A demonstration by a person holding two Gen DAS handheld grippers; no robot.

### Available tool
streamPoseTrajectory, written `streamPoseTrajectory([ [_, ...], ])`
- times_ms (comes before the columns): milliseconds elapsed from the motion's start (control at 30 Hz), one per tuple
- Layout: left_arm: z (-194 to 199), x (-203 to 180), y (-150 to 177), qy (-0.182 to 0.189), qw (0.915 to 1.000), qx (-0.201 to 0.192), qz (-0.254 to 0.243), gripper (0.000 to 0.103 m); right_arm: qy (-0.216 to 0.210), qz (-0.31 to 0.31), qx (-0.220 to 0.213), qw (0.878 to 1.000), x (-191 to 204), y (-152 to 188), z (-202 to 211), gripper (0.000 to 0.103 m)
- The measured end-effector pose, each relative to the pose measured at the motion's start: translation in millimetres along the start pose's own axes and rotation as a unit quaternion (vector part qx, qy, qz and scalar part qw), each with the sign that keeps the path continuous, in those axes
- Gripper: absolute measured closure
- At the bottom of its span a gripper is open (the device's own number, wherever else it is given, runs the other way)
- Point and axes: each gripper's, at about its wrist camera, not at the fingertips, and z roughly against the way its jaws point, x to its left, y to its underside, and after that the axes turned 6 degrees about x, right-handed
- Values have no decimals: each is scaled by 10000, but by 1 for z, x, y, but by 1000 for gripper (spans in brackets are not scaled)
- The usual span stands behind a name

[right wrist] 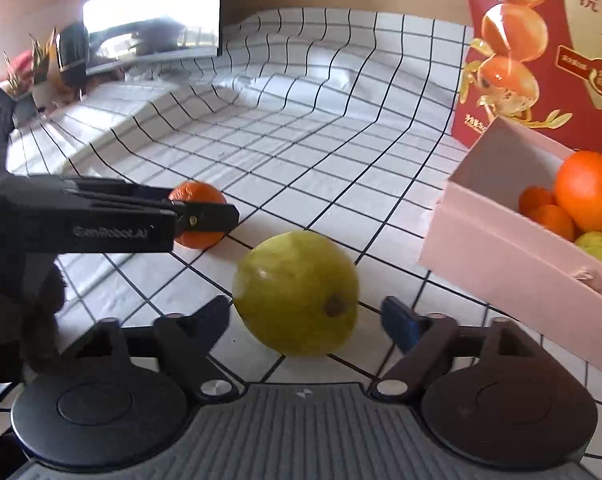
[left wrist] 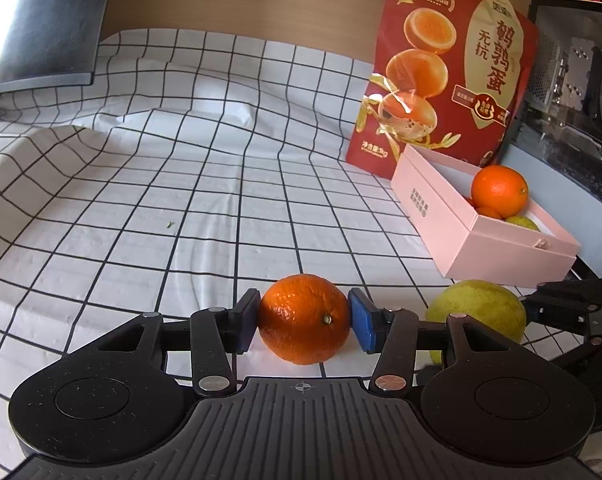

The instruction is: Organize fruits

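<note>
Orange fruit first: we find a mandarin on the checked cloth, with both blue pads of the left gripper pressed against its sides, so that gripper is clamped on it. In the right wrist view the same mandarin sits left of and behind a yellow-green fruit, and the two are apart. We see the right gripper spread wide around that yellow-green fruit: the left pad looks to touch or nearly touch the skin, while the right pad stands clear with cloth showing between. It is not gripping.

We note a pink box to the right, its near corner just beyond the yellow-green fruit. It holds a large orange, smaller orange fruits and a greenish fruit. A red printed bag stands upright at the box's far end.

We record open cloth ahead and to the left, rumpled into folds toward the back edge, where a dark monitor stands.
</note>
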Motion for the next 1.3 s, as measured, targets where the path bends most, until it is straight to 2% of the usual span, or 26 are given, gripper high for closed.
streamPoseTrajectory([
  [67, 0, 1, 0, 16, 10000, 0, 17, 50, 2, -56, -5, 10000, 0, -1, -1, 41],
  [100, 0, 1, 0, 21, 10000, 0, 19, 50, -104, -94, -12, 9999, -1, 0, 1, 42],
  [200, 0, 2, 0, 46, 10000, 1, 50, 50, -59, -262, 82, 9996, -9, 2, 7, 42],
  [500, 0, 1, 0, 28, 10000, 8, 32, 49, 718, -998, 25, 9924, -60, 37, 35, 42],
  [767, 0, -1, 0, -20, 10000, 7, -44, 50, 1005, -1103, -2, 9888, -77, 58, 51, 42],
  [933, -1, -5, -2, -6, 9998, 39, -172, 50, 1033, -1230, -28, 9870, -82, 59, 56, 42],
  [1033, -5, -15, -16, 722, 9970, 198, -173, 50, 1090, -1305, -81, 9854, -86, 58, 64, 42],
  [1200, 7, -66, -71, 1645, 9842, -428, -500, 50, 1237, -1346, -244, 9828, -87, 53, 84, 42],
  [1300, -13, -97, -106, 2080, 9756, -482, -516, 50, 1326, -1335, -400, 9813, -87, 48, 95, 42],
])
